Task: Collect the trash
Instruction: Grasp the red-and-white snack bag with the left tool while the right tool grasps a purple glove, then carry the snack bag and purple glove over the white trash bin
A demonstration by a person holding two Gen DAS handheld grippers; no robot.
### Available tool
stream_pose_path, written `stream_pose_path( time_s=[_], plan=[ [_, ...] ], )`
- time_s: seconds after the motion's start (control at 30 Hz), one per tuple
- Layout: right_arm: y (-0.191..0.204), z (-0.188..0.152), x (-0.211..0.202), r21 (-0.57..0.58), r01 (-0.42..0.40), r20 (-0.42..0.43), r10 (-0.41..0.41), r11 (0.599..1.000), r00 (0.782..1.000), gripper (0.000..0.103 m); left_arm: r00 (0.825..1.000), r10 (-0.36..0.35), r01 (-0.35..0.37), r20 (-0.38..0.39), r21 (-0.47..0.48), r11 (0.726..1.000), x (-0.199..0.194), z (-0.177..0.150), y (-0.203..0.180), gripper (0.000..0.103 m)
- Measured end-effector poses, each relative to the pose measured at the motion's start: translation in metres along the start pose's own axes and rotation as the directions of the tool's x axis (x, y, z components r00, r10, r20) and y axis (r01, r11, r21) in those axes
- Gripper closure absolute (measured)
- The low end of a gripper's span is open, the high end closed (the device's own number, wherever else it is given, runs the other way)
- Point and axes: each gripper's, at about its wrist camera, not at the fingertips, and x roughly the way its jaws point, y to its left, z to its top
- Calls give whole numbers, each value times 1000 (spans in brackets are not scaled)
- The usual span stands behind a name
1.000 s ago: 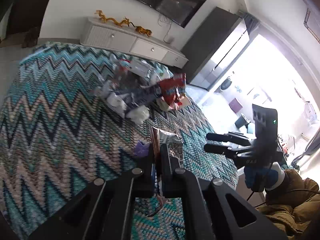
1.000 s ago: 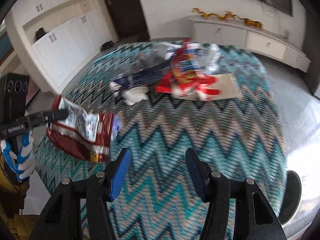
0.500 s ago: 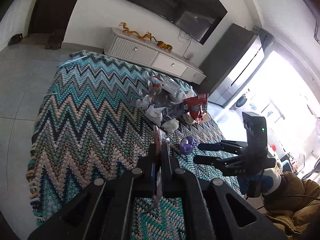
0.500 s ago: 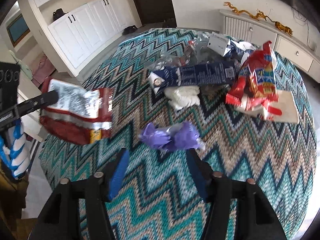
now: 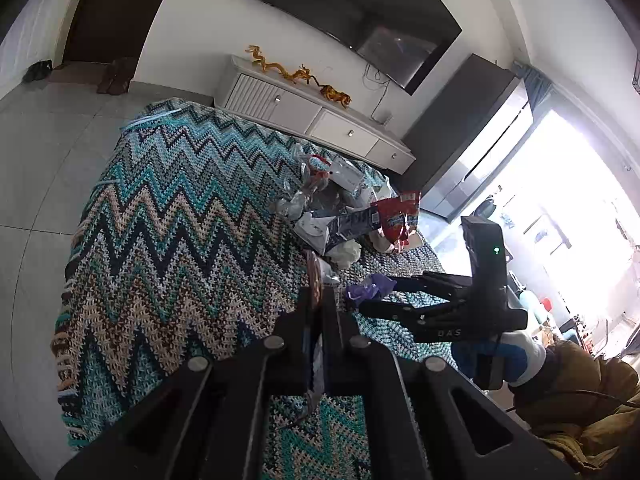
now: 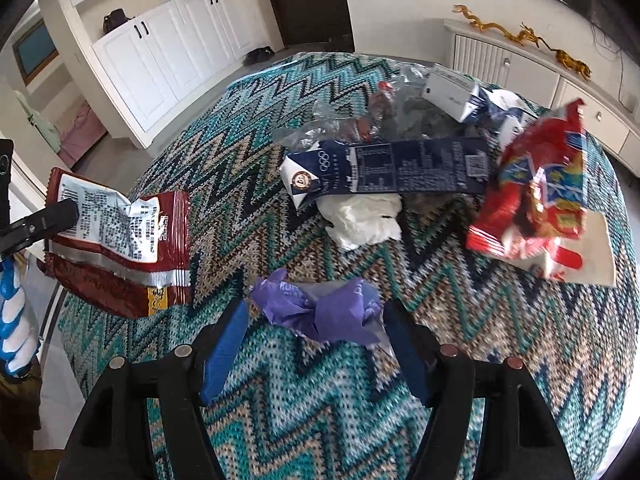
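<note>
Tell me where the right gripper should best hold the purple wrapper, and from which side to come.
Probably the twisted waist of the purple wrapper, from above. It lies flat on the blanket, wide across the right gripper, whose open jaws, just opening, already straddle its two puffy ends. The pinched middle is narrowest and firmest; turning the jaws crosswise may help.

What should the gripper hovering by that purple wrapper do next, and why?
Probably ease down a little and close. The right gripper has just been opening its jaws, and they now stand either side of the purple wrapper on the zigzag blanket without pressing it. The left gripper is already shut on the red snack bag, so this piece looks like the next pickup.
</note>
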Motion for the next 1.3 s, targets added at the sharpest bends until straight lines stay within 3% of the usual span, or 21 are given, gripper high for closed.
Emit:
stream_pose_path(
  time_s=[0.13,0.2,0.37,0.73,0.9,1.03,1.17,1.3],
  plan=[
    [1,6,12,6,8,-5,-8,1000,1000,35,1000,8,-8,2,-7,1000,-1,0,1,99],
    [0,9,17,12,4,-5,-4,1000,1000,46,1000,12,-12,2,-6,1000,-1,0,0,99],
    [-7,5,17,9,-33,-5,33,999,999,48,1000,15,-15,-2,7,1000,-1,2,-7,99],
    [-46,-35,-57,96,-52,130,39,994,991,48,999,12,-8,-35,114,993,12,12,-65,99],
    [-88,-67,-112,181,-27,231,-16,983,973,48,996,-8,26,-84,221,975,40,22,-122,99],
    [-135,-105,-156,281,20,295,-106,960,950,48,990,-31,73,-139,309,948,73,27,-177,99],
    [-185,-149,-190,398,69,318,-208,915,925,48,977,-49,131,-207,402,906,120,28,-244,99],
    [-241,-207,-220,535,97,313,-303,839,900,48,958,-66,199,-280,479,855,171,21,-313,99]
  ],
)
